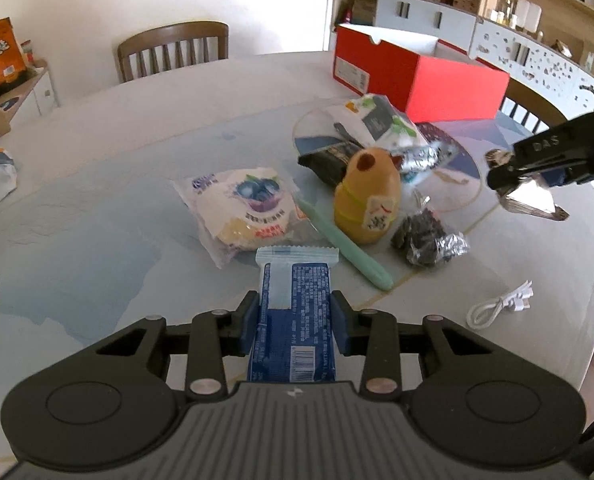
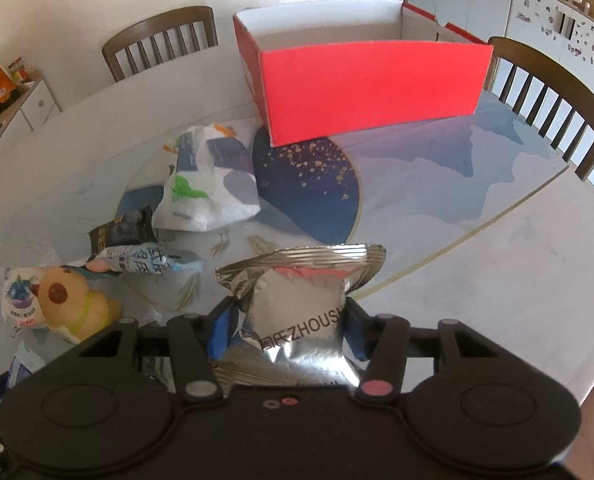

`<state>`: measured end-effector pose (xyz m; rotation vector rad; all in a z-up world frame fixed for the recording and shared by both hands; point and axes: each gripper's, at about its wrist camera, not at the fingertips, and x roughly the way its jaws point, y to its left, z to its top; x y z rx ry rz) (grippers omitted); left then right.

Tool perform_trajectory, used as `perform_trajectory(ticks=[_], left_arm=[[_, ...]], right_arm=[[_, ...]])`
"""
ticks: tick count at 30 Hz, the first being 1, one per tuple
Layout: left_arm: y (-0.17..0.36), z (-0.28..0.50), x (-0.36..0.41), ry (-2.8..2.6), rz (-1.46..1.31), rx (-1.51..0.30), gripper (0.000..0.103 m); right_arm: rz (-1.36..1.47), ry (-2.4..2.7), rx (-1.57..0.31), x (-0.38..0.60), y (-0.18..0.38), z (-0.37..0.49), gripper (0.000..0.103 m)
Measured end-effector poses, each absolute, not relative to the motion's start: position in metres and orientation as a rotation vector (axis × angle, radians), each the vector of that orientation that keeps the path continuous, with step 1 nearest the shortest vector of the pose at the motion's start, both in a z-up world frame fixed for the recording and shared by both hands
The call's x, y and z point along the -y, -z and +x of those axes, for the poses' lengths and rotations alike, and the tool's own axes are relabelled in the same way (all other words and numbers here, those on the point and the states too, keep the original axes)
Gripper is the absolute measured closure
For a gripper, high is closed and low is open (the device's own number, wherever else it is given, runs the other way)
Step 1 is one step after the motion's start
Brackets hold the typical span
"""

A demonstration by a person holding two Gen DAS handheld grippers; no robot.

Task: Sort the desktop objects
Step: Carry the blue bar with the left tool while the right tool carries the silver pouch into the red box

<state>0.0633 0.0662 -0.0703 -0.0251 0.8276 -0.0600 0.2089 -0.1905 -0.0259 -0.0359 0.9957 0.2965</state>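
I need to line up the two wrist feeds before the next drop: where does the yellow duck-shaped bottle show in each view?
Left wrist view: the yellow duck-shaped bottle stands right of centre, beside the green pen.
Right wrist view: the same bottle sits low at the left edge, partly hidden behind the gripper body.
Shared landmark: the red box, upper right in the left view, top centre in the right.

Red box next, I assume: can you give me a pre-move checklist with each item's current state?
1. Left gripper shut on blue packet: ok.
2. Right gripper shut on silver pouch: ok.
3. Red box open at the top: ok.
4. Space inside the box: cannot tell, floor hidden.
5. Right-hand path to the box free of clutter: ok.
6. Both held items lifted off the table: cannot tell.
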Motion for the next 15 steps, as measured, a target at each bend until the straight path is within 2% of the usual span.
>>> perform_trajectory(ticks=[15], left_arm=[[0.019, 0.074, -0.061, 0.046, 0.0, -0.722, 0.067]], right_arm=[[-0.007, -0.366, -0.887, 0.221, -0.039, 0.22, 0.048]])
